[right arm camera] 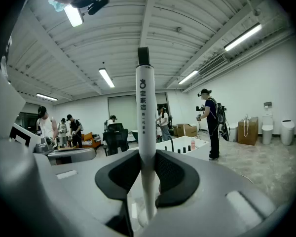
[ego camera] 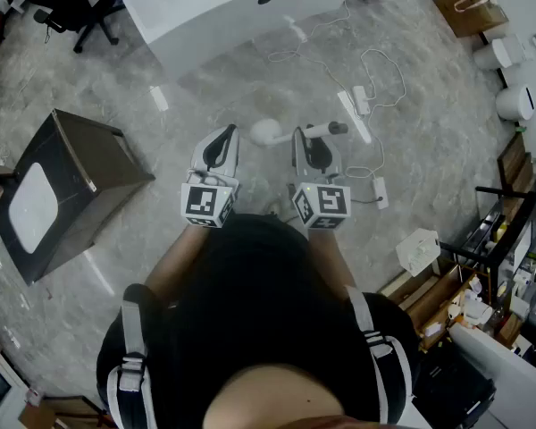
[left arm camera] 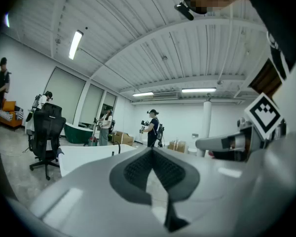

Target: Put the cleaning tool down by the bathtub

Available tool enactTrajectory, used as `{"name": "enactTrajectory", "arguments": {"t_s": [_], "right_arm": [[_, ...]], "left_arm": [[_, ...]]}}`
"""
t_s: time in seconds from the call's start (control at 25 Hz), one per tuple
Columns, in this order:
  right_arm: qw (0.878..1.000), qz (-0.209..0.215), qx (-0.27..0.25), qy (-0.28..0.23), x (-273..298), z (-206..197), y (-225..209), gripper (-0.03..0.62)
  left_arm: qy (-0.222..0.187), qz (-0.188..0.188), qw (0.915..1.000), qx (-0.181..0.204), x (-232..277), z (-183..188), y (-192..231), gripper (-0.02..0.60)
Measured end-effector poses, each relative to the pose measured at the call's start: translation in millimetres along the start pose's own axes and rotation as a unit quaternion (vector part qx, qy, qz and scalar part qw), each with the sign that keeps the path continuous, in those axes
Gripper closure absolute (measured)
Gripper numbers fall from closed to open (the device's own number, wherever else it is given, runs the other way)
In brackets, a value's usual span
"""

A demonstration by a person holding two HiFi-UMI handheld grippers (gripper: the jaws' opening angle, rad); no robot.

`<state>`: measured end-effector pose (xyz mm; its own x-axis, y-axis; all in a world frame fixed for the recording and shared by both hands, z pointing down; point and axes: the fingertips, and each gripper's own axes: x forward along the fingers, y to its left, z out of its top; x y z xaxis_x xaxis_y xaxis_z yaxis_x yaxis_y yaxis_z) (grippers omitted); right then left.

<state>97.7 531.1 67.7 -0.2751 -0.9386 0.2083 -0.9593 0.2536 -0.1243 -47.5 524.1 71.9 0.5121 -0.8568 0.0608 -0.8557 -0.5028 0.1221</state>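
The cleaning tool (ego camera: 326, 130) is a white stick with a dark end and a round white head (ego camera: 266, 132). In the head view it lies level over the floor, in front of the person. My right gripper (ego camera: 313, 138) is shut on its handle (right arm camera: 147, 112), which stands between the dark pads in the right gripper view. My left gripper (ego camera: 223, 138) is beside it on the left, close to the round head. Its jaws (left arm camera: 152, 152) are shut with nothing between them. The white bathtub (ego camera: 223, 12) stands farther ahead, and also shows as a white bathtub (right arm camera: 185, 144) beyond the jaws.
A dark cabinet (ego camera: 62, 186) stands on the floor at the left. White cables and a power strip (ego camera: 355, 114) lie ahead on the right. An office chair (ego camera: 80, 3) is far left. Shelves (ego camera: 505, 239) and white bins (ego camera: 515, 102) line the right. Several people (right arm camera: 209, 122) stand around.
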Motion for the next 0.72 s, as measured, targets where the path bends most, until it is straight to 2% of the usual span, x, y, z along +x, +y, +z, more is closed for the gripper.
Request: {"name": "enactTrajectory", "arguments": {"t_s": [0.44,0.72], "right_arm": [[1.0,-0.014,-0.003,0.003,10,-1,5,0.502],[0.999,-0.033,0.017,-0.004,20,1,15,0.501]], "left_arm": [[0.0,-0.006,0.9999,-0.012,3,-1,18,0.572],[-0.001,-0.014,0.9998,-0.015,-3,2,46,0.572]]}}
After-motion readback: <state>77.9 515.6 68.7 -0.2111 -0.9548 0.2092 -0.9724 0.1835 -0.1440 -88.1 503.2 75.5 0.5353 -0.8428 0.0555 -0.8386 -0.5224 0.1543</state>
